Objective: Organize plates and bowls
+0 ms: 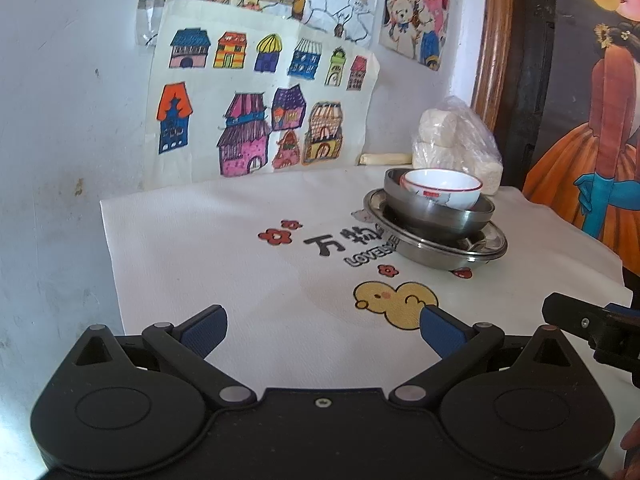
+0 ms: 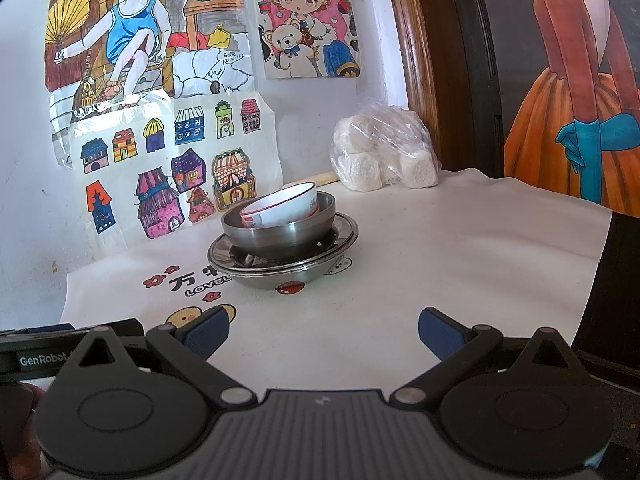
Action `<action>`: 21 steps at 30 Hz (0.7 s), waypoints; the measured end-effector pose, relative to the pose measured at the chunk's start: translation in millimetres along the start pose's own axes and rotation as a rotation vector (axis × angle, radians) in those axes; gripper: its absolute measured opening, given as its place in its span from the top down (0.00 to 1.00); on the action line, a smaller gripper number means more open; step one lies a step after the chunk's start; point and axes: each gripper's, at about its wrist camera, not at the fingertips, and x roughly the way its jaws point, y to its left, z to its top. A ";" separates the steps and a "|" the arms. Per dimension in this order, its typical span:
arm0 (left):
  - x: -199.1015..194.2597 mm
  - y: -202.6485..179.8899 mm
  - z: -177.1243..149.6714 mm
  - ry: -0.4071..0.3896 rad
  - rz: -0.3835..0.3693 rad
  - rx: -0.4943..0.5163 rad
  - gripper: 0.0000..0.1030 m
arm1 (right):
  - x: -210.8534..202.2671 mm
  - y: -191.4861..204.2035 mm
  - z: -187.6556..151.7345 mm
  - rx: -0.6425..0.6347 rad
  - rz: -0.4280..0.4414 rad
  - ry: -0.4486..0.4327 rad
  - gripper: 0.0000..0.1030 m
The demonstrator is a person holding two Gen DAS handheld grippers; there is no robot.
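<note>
nearest, the left gripper [image 1: 323, 330] and the right gripper [image 2: 323, 332] are both hovering over the white tablecloth [image 1: 248, 280] with fingers spread wide, gripping nothing. farther on, mid-table, a stack is sitting: a white ceramic bowl [image 2: 280, 208] is leaning tilted inside a steel bowl [image 2: 280, 230], which is resting on steel plates [image 2: 340, 236]. behind it a plastic bag of white cakes [image 2: 384, 152] is lying near the wall, where children's drawings [image 2: 168, 152] are hanging.

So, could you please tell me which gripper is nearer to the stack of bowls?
Right, though narrowly. The right gripper faces the stack of bowls almost squarely; the left gripper sits left of it, and both are apart from it.
</note>
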 end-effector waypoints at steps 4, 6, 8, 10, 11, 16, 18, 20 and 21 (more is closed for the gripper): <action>-0.1 -1.1 -0.8 0.010 0.012 -0.001 0.01 | 0.1 -0.1 -0.1 -0.002 -0.001 -0.002 0.00; -0.6 0.0 0.4 0.015 0.010 -0.005 0.01 | 0.0 0.4 -0.4 -0.001 -0.001 0.000 0.00; -0.7 -0.1 0.5 0.011 0.005 -0.005 0.01 | 0.1 0.4 -0.4 -0.001 0.000 -0.001 0.00; -1.2 -0.3 0.4 0.013 0.004 -0.006 0.01 | 0.2 0.3 -0.4 -0.001 0.000 0.000 0.00; -1.3 -0.5 0.3 0.012 0.004 -0.007 0.01 | 0.1 0.1 -0.3 -0.001 0.000 -0.001 0.00; -1.6 -0.5 -0.4 0.014 0.006 -0.007 0.01 | 0.5 0.2 -0.5 -0.002 0.000 -0.001 0.00; -1.9 -0.6 -0.4 0.014 0.006 -0.006 0.01 | 0.6 0.5 -0.6 -0.002 -0.001 0.000 0.00; -2.0 -0.8 -0.4 0.014 0.006 -0.005 0.01 | 0.4 0.0 -0.5 -0.002 -0.001 0.001 0.00; -2.2 -1.2 -0.5 0.014 0.006 -0.004 0.01 | 0.4 0.0 -0.5 -0.002 -0.001 0.001 0.00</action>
